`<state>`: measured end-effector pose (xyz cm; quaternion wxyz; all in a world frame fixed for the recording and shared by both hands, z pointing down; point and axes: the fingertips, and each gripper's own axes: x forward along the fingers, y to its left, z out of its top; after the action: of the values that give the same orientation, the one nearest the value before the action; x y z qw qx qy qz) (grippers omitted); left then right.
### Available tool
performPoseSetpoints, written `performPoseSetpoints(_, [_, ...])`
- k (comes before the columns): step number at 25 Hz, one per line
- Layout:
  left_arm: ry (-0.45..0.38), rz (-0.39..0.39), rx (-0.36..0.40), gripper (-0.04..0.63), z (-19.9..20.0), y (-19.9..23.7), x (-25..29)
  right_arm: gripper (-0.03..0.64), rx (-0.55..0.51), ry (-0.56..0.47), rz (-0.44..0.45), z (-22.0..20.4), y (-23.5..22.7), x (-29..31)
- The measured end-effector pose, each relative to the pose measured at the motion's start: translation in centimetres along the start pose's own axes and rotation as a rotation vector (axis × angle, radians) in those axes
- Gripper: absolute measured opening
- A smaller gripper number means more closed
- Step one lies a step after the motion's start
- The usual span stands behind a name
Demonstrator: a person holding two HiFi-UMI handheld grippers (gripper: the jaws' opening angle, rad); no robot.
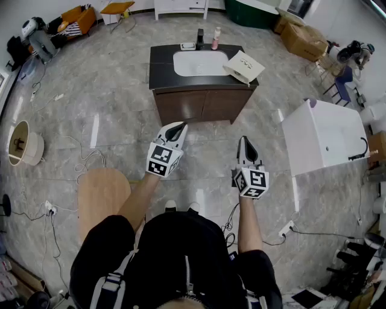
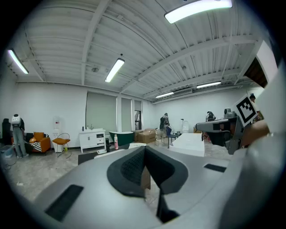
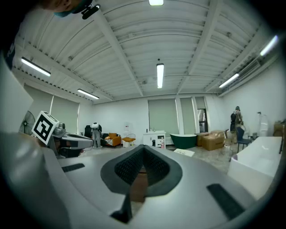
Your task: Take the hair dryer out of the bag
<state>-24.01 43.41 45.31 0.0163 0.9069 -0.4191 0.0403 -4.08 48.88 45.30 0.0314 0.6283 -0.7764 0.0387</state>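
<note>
Grey marbled floor (image 1: 108, 96) spreads across a wide, white-walled room with strip lights overhead. One dark-topped desk (image 1: 163, 66) on a brown cabinet stands mid-floor ahead of the person, and one white basin (image 1: 199, 63) is sunk in its top. One pale bag (image 1: 243, 66) lies on the desk's right corner, just beside the basin. The hair dryer shows in no view, so I cannot tell whether it is inside the bag. At the desk's far edge stand two bottles, a dark bottle (image 1: 199, 37) and a pink bottle (image 1: 215, 38), with a small tray (image 1: 187, 46) near them.

Two claws are held out roughly level on the near side of the desk, well apart from the bag. The left claw (image 1: 181, 125) has its jaws pressed together with nothing between them. The right claw (image 1: 243, 140) is closed the same way and is also empty.

One white bathtub (image 1: 325, 136) stands to the right of the desk. A round wooden stool (image 1: 102, 193) sits by the person's left leg. Cables (image 1: 78, 160) trail over the floor on the left. Against the far wall are one green tub (image 1: 253, 12), one white cabinet (image 1: 181, 7), cardboard boxes (image 1: 301, 36) and an orange chair (image 1: 117, 8).
</note>
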Motion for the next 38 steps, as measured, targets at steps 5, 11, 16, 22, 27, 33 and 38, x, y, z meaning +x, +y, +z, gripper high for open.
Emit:
performPoseSetpoints(5, [-0.008,-0.001,-0.019,0.020,-0.4,0.6,-0.2,0.008,-0.028,0.000,-0.002,0.4,0.9,0.1])
performPoseSetpoints(11, [0.010,0.000,-0.026,0.020,-1.0,-0.1,0.7,0.008,-0.020,0.022,0.010,-0.3,0.0,0.1])
performPoseSetpoints(16, [0.010,-0.015,-0.029,0.020,-1.0,-1.8,2.1,0.008,-0.016,0.026,0.014,-0.4,-1.7,0.0])
performPoseSetpoints(22, [0.007,-0.005,-0.027,0.020,-0.9,-3.4,2.8,0.008,-0.007,0.035,0.022,-1.0,-3.5,-0.4])
performPoseSetpoints(27, [0.010,-0.004,-0.022,0.021,-1.1,-4.1,3.5,0.008,-0.004,0.041,0.028,-1.5,-4.4,0.1])
performPoseSetpoints(33, [0.007,-0.001,-0.028,0.021,-1.1,-2.2,6.2,0.008,-0.007,0.040,0.033,-1.4,-4.9,2.9])
performPoseSetpoints(38, [0.007,-0.023,-0.013,0.021,-0.9,0.4,10.6,0.008,-0.003,0.039,0.025,-1.4,-6.0,7.6])
